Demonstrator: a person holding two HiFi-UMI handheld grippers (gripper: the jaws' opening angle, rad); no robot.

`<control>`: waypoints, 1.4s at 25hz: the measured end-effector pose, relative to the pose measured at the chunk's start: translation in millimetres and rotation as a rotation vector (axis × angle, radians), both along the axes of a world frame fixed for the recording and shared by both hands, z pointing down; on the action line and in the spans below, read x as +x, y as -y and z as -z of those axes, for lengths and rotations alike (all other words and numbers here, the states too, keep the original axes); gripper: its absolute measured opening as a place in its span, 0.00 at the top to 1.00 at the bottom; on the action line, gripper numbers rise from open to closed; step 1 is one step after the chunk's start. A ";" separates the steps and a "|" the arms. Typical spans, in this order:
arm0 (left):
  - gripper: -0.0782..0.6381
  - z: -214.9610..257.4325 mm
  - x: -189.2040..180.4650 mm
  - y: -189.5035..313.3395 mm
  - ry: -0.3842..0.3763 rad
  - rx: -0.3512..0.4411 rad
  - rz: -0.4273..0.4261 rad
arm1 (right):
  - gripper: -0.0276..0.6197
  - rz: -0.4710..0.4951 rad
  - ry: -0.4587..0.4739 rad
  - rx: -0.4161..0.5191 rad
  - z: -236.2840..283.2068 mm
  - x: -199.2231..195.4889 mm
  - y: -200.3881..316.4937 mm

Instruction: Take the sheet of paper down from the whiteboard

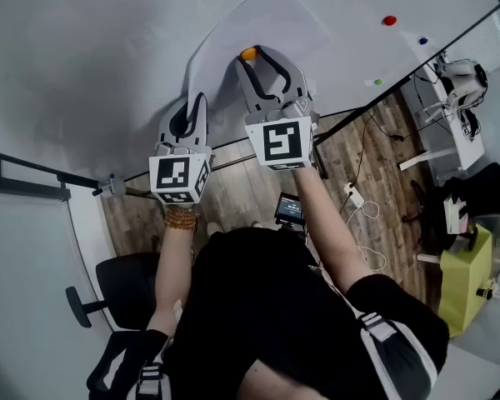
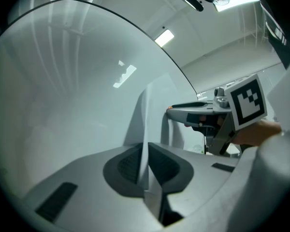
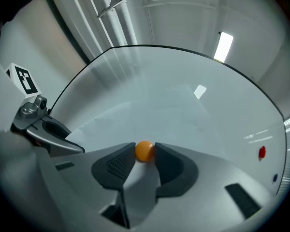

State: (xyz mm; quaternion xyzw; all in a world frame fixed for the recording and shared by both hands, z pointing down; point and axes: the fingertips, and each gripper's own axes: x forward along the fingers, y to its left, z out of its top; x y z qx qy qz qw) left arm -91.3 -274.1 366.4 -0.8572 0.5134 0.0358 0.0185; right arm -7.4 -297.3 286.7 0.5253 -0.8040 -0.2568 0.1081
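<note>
White paper sheet (image 1: 271,23): edge pinched in left gripper (image 2: 145,161); right gripper (image 3: 145,156), just beside, clasps its round orange magnet (image 1: 248,54).

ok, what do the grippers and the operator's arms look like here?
The left gripper and right gripper are light grey with dark ribbed pads and a black-and-white marker cube. Beaded bracelet on the left wrist; black short sleeves with white stripes.

The white sheet of paper (image 1: 262,27) lies on the whiteboard (image 1: 75,48), an orange magnet (image 1: 248,54) at its edge, one corner lifted.
</note>
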 end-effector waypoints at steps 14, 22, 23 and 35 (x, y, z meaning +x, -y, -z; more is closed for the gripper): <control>0.87 -0.5 -1.0 4.6 -0.022 -0.021 0.020 | 0.77 -0.002 -0.009 0.010 0.7 -0.2 -1.7; 0.87 -1.0 -1.8 5.8 -0.036 -0.025 0.026 | 0.77 0.003 -0.018 0.011 0.7 -0.6 -1.9; 0.87 -1.2 -1.7 5.9 -0.035 -0.026 0.026 | 0.77 0.003 -0.015 0.012 0.5 -0.4 -1.8; 0.87 -1.8 -1.4 5.2 -0.036 -0.027 0.027 | 0.77 0.009 -0.022 0.012 -0.1 -0.5 -1.9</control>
